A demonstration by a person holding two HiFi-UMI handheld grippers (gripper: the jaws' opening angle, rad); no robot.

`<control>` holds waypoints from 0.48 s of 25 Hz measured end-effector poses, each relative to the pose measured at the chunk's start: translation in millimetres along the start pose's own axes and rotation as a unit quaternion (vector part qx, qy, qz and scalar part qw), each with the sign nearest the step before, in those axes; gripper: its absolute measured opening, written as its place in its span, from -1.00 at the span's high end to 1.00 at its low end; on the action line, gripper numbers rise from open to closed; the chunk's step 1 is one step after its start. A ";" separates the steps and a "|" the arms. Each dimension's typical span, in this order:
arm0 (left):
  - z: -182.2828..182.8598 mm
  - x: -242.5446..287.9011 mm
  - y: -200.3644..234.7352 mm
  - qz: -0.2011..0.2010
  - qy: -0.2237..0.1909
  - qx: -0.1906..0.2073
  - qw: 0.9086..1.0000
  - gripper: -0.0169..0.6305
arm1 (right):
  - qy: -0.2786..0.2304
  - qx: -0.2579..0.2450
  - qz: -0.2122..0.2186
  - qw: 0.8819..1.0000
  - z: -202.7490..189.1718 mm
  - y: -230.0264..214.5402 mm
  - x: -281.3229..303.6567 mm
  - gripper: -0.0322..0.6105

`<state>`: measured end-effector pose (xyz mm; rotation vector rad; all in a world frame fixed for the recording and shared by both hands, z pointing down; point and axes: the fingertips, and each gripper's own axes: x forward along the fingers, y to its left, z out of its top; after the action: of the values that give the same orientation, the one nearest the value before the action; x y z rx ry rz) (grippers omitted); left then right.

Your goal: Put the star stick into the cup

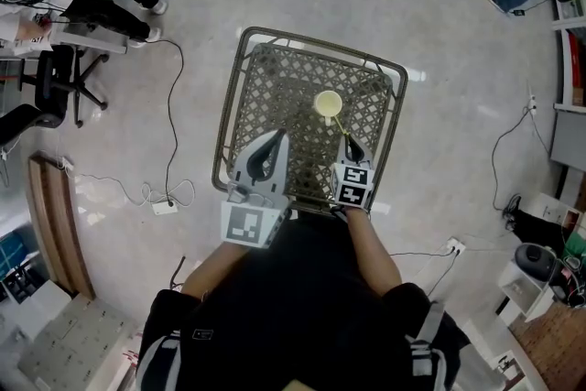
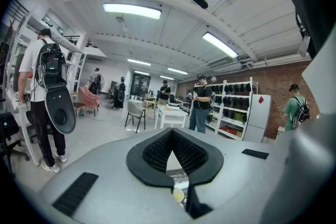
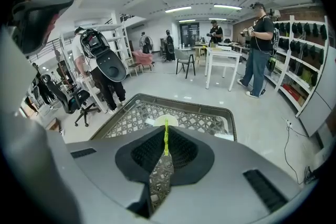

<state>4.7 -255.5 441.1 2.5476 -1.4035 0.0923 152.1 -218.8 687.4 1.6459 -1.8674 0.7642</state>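
Note:
A pale yellow cup (image 1: 328, 103) stands upright on the dark lattice table (image 1: 311, 45). A thin yellow-green stick (image 1: 340, 125) runs from the cup's near rim back to my right gripper (image 1: 349, 140), which is shut on the stick's lower end. In the right gripper view the stick (image 3: 166, 144) stands up between the closed jaws of that gripper (image 3: 166, 134), with the cup (image 3: 159, 121) partly hidden just behind it. No star end shows. My left gripper (image 1: 276, 136) hovers over the table's near left part, shut and empty (image 2: 170, 130), pointing out into the room.
The table's raised rim (image 3: 184, 101) runs around the lattice top. A cable and power strip (image 1: 165, 207) lie on the floor to the left, by office chairs (image 1: 55, 87). Several people, white tables (image 3: 223, 57) and shelves stand farther off.

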 end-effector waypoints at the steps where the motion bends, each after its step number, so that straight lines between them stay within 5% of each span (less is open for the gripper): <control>1: -0.5 0.8 0.9 0.001 0.001 -0.001 1.000 0.90 | 0.004 0.001 0.000 1.000 -1.5 0.2 1.5 0.83; 12: -3.8 4.3 3.7 0.006 0.008 -0.010 1.000 0.90 | 0.027 -0.008 0.000 1.000 -19.1 -1.9 17.1 0.83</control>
<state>4.2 -260.1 446.2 2.5180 -1.4067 0.1003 152.4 -217.2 713.1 1.5998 -1.8326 0.7846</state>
